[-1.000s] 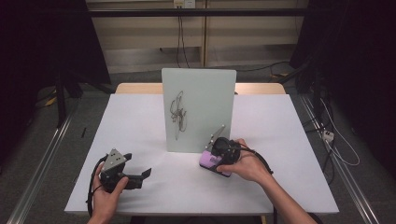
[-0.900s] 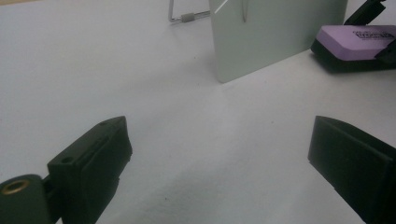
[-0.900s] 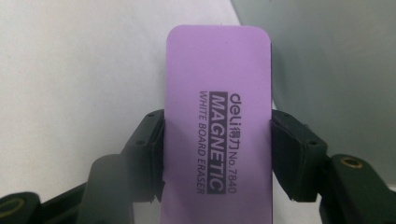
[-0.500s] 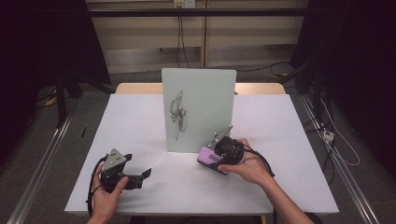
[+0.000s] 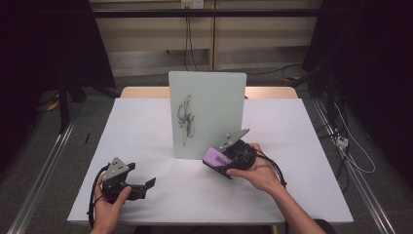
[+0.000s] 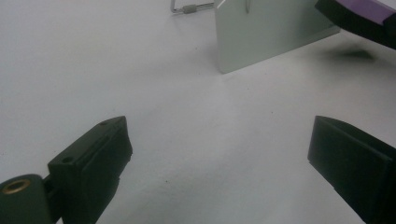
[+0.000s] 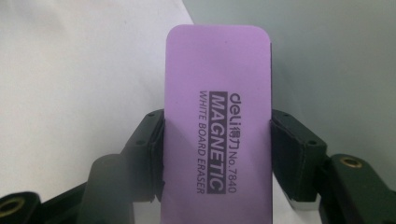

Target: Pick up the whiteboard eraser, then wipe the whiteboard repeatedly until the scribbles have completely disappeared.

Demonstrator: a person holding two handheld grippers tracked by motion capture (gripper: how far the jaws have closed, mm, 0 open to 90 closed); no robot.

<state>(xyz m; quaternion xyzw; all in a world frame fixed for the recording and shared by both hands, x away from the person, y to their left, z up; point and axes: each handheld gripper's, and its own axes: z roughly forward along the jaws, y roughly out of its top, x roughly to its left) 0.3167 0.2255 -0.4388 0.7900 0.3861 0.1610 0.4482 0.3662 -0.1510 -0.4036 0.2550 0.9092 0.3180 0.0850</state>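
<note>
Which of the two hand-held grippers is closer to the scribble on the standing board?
The right gripper, by the board's lower edge below the scribble; the left gripper sits farther off.

Purple eraser (image 7: 218, 135) beside scribbled whiteboard (image 5: 207, 114)

Your eraser (image 7: 218, 126) runs off the bottom edge in the right gripper view; in the left gripper view only a corner of it shows, and the whiteboard (image 6: 273, 32) is cropped at the top.
</note>
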